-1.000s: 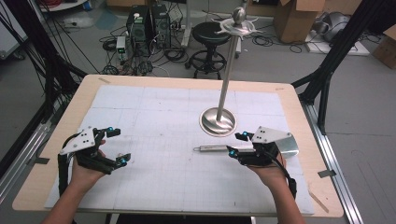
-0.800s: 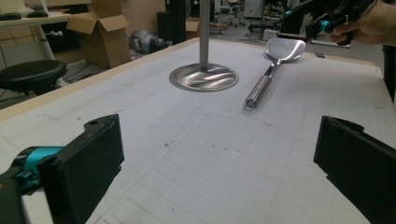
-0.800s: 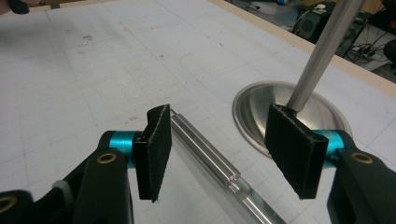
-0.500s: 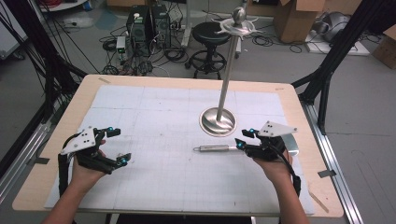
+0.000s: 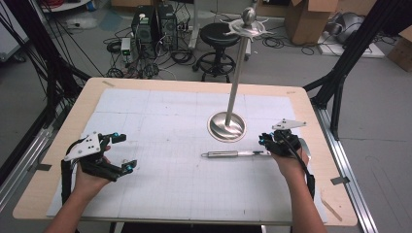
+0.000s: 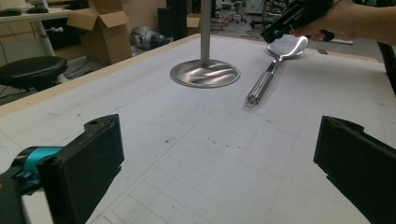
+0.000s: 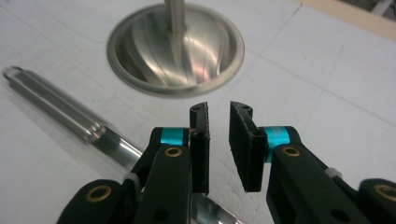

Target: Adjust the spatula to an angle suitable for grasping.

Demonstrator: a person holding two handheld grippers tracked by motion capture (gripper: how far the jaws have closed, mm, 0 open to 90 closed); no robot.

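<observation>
Overhead, a white gridded mat (image 5: 160, 145) covers the wooden table (image 5: 58, 160); a stool (image 5: 218, 36), boxes and cables crowd the floor beyond. Spoon (image 5: 235, 154) lies beside the steel stand (image 5: 227, 127). Left gripper (image 5: 119, 153) gapes wide; right gripper (image 5: 265, 141), jaws narrowly parted and empty, has risen off the spoon since earlier

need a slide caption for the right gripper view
Right gripper, jaws slightly apart, poised above a metal spoon lying on the table beside the round base of a steel stand.
</observation>
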